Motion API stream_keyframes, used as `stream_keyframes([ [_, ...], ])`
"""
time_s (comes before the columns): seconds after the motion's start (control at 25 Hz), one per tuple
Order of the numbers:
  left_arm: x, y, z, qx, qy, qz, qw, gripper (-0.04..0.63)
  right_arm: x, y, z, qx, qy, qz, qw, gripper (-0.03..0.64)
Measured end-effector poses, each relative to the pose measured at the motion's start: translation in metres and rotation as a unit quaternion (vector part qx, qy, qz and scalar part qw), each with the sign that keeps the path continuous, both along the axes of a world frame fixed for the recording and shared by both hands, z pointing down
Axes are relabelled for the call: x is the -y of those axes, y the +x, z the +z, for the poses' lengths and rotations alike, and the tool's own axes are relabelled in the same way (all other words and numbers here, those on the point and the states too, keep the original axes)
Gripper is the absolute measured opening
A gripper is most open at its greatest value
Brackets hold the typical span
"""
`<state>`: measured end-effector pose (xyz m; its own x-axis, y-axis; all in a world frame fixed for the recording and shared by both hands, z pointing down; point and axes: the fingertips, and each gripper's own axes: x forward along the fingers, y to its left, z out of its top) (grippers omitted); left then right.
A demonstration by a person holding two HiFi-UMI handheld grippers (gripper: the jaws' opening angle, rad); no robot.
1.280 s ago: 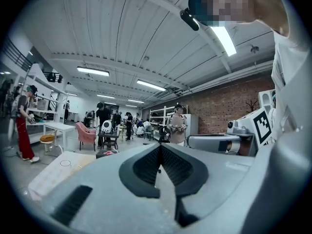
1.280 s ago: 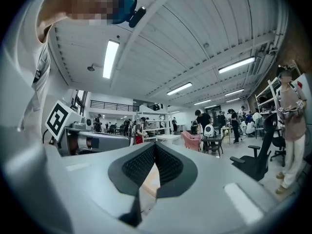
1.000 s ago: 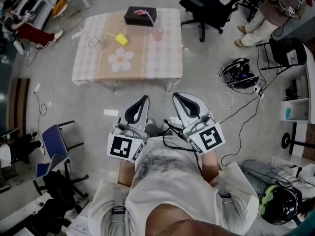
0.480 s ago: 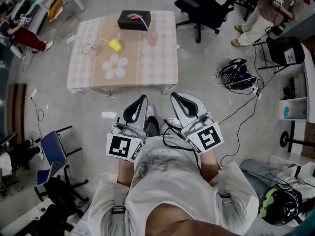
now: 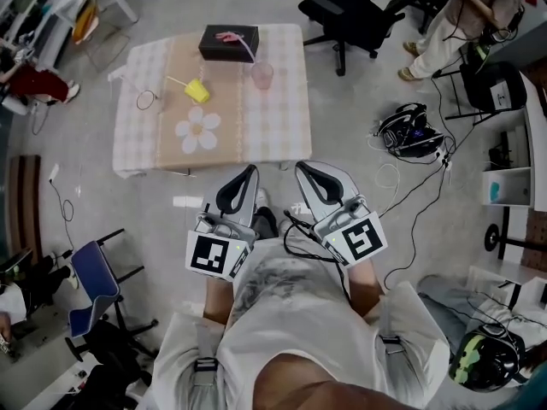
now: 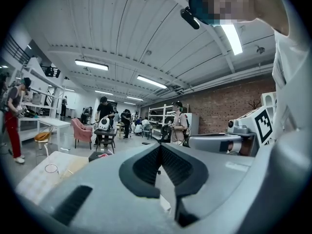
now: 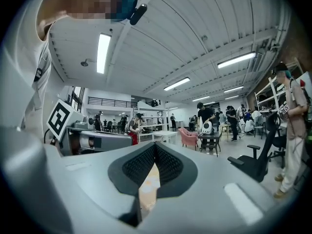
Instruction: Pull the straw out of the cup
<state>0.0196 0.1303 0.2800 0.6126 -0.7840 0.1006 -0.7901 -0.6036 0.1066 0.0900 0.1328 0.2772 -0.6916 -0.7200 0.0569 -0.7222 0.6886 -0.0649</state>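
Note:
A low table [image 5: 282, 118] with a checked cloth and a flower mat stands ahead of me. On it a clear pinkish cup [image 5: 261, 76] holds a pink straw [image 5: 250, 51]. A yellow cup [image 5: 197, 90] lies on its side with a yellow straw [image 5: 175, 81]. My left gripper [image 5: 250, 171] and right gripper [image 5: 303, 167] are side by side, short of the table's near edge, well away from both cups. In the left gripper view the left gripper [image 6: 160, 146] is shut and empty. In the right gripper view the right gripper [image 7: 155, 145] is likewise shut and empty.
A black box [image 5: 228, 41] sits at the table's far edge and a clear glass [image 5: 146, 101] near its left side. A black office chair [image 5: 342, 11] stands at the back right, a blue chair [image 5: 94, 263] at the left. A bag and cables [image 5: 414, 131] lie on the floor.
Both grippers have moved together toward the table, whose near edge now lies closer to their tips. The jaws stayed shut.

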Motion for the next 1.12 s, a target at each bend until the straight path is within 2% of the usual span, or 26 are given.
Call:
stream_keyframes([
  [0.64,0.108,-0.05,0.016,0.0,-0.016,0.036,0.9992,0.005,0.107,-0.052,0.012,-0.018,-0.016,0.031,0.999,0.009],
  [1.12,0.158,-0.071,0.025,-0.015,-0.031,0.068,0.9971,0.005,0.157,-0.072,0.021,-0.026,-0.024,0.072,0.997,0.009],
])
